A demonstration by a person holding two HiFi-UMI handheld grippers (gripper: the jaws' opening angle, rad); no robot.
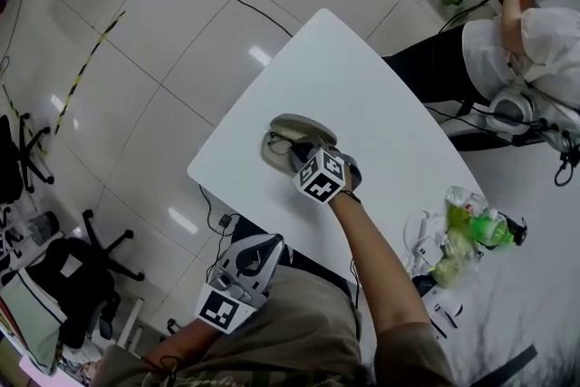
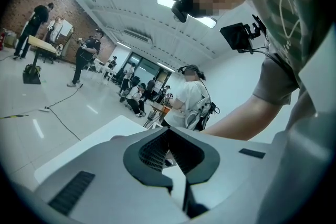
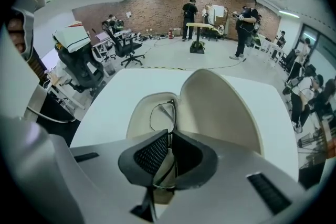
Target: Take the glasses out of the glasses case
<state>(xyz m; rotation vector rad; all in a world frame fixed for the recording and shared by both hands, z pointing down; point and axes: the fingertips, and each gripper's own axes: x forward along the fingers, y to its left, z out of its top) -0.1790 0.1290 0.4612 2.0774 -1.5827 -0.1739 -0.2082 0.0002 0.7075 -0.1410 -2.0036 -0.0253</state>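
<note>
Your glasses case [image 3: 220,107] is cream, and the glasses [image 3: 161,115] have a thin dark frame. The table [image 1: 344,68] is white. Your left gripper [image 2: 169,152] and right gripper [image 3: 170,139] are pale grey, with black gridded pads [image 3: 152,155] and black-and-white marker cubes [image 1: 320,176].

Right gripper [image 3: 170,136] is low over an open case [image 3: 137,113] on a white table [image 3: 121,92]. Jaws are nearly together, pinched on the thin wire frame of the glasses [image 3: 160,116] approx. at the middle; one lens rim shows beyond the tips, the other below, between the dark pads. Glasses lie in the case's cream tray. The lid [image 3: 220,107] stands tilted up, hinged on the view's right side. Bkgd: brick wall [image 3: 157,8] w/ several people [image 3: 245,26] standing near it, office chairs [image 3: 84,68] at the view's left.
</note>
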